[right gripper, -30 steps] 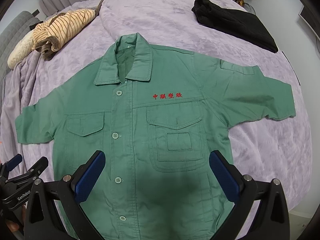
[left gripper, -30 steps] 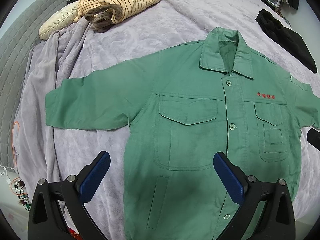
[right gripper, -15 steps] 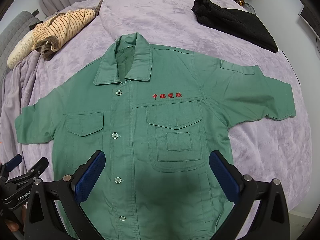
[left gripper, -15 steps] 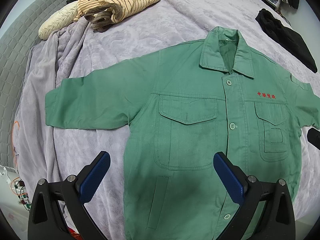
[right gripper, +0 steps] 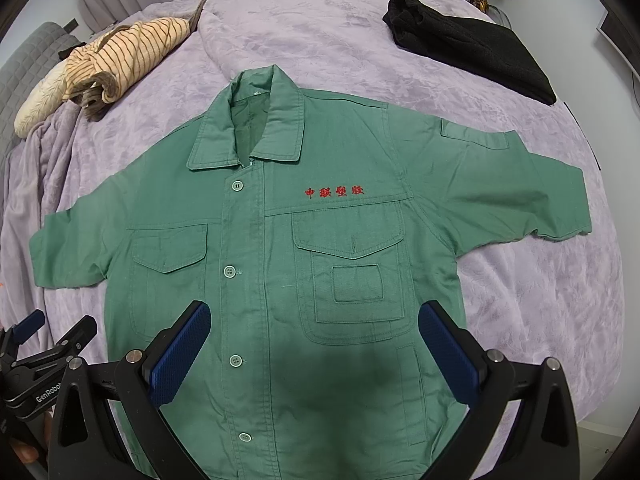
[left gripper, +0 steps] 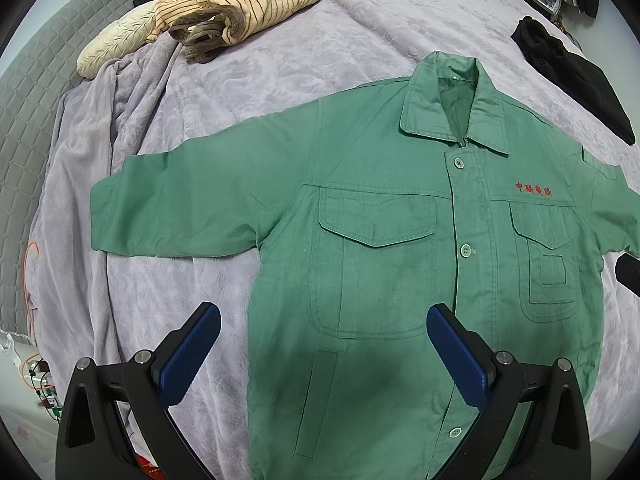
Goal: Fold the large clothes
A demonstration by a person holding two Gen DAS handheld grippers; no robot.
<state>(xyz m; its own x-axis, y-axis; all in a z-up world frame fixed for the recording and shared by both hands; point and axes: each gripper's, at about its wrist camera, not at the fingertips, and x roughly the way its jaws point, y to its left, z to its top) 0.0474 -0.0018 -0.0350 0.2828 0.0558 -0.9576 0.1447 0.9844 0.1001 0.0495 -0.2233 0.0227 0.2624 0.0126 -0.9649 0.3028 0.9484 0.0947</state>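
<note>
A green short-sleeved work shirt point(left gripper: 380, 248) with red embroidered characters lies flat, buttoned, front up, on a lilac bedspread point(left gripper: 312, 52); it also shows in the right wrist view point(right gripper: 280, 264). Both sleeves are spread out sideways. My left gripper point(left gripper: 320, 352) is open and empty, hovering above the shirt's lower left part. My right gripper point(right gripper: 312, 344) is open and empty above the shirt's lower middle. The left gripper also shows at the right wrist view's lower left edge point(right gripper: 44, 344).
A striped beige garment point(left gripper: 236, 4) and a cream pillow point(left gripper: 116, 44) lie at the far left of the bed. A folded black garment point(right gripper: 468, 44) lies at the far right. A grey quilted headboard point(left gripper: 24, 100) stands at the left.
</note>
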